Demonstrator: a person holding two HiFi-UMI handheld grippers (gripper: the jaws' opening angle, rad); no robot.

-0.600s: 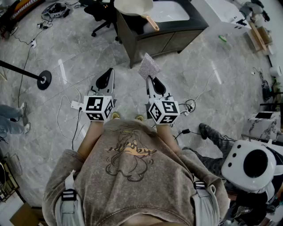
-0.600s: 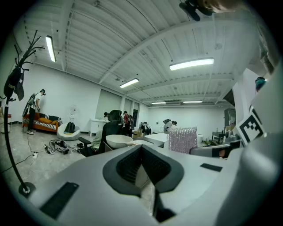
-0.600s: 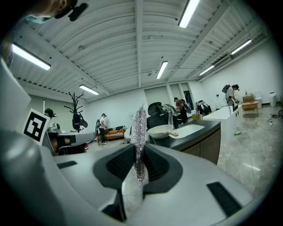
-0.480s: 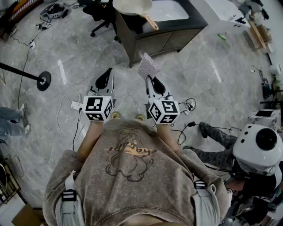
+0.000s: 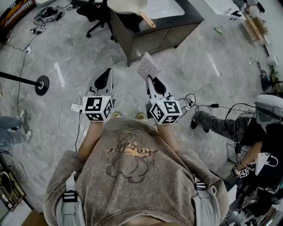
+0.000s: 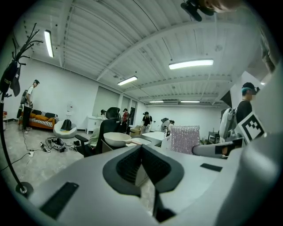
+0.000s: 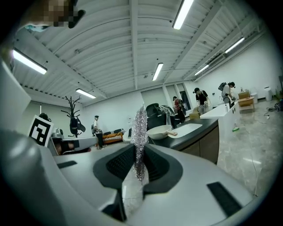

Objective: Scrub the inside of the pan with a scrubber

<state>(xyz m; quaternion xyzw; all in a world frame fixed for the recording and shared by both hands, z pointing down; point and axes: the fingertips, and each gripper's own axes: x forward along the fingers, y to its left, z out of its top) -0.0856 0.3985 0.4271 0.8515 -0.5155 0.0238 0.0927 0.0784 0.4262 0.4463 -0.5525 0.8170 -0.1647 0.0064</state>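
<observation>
Bystander (image 5: 216, 126) at right shifts; L gripper (image 5: 108, 71) jaws closed empty, R gripper (image 5: 148, 78) jaws clamp scrubber (image 5: 148, 66); approach far bench (image 5: 148, 42), steady pan (image 5: 127, 4)

Light: bright, even, from ceiling tube lamps (image 6: 190, 64) | Shadows: soft and faint on the grey floor (image 5: 79, 48) | Glare: pale streaks on the polished tiles | Distortion: strong fisheye, with dark rounded corners in both gripper views | Focus: close foreground soft, room beyond sharp

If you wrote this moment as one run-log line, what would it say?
right hand-held gripper: shut on scrubber | left hand-held gripper: shut, empty | pan: on counter ahead, not yet reached
</observation>
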